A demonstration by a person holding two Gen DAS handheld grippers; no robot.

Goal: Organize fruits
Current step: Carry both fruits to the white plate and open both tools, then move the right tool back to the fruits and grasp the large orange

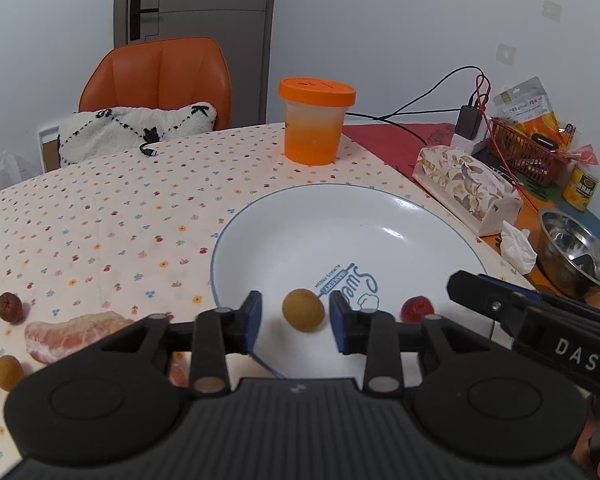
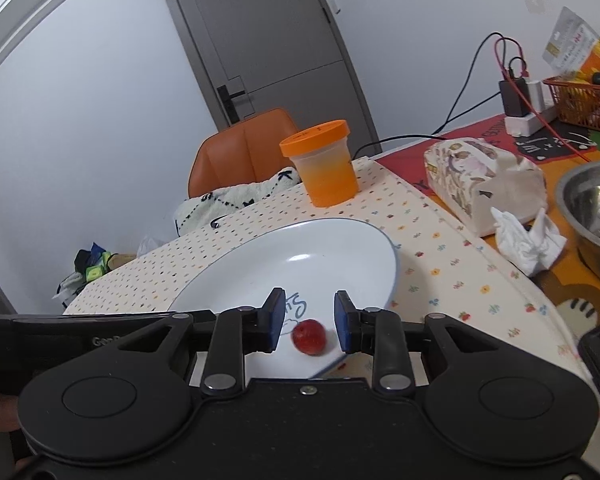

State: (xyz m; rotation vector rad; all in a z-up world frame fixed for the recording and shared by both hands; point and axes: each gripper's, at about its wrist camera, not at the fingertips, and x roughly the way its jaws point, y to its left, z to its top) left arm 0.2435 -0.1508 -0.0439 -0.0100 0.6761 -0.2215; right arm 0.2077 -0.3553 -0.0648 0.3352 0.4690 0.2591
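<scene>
Left wrist view showed the left gripper [image 1: 296,320] with its fingers apart on both sides of a small yellow-brown fruit [image 1: 303,310], which lay in the white plate [image 1: 260,216] and touched neither pad. A red fruit [image 1: 417,309] lay in the same plate, to the right. On the tablecloth [image 1: 100,200] at the left were a pomelo piece [image 1: 72,336], a brown dried fruit [image 1: 9,307] and two small orange fruits [image 1: 6,372]. In the right wrist view the right gripper [image 2: 306,320] was also spread apart above the red fruit [image 2: 309,337], not gripping it.
</scene>
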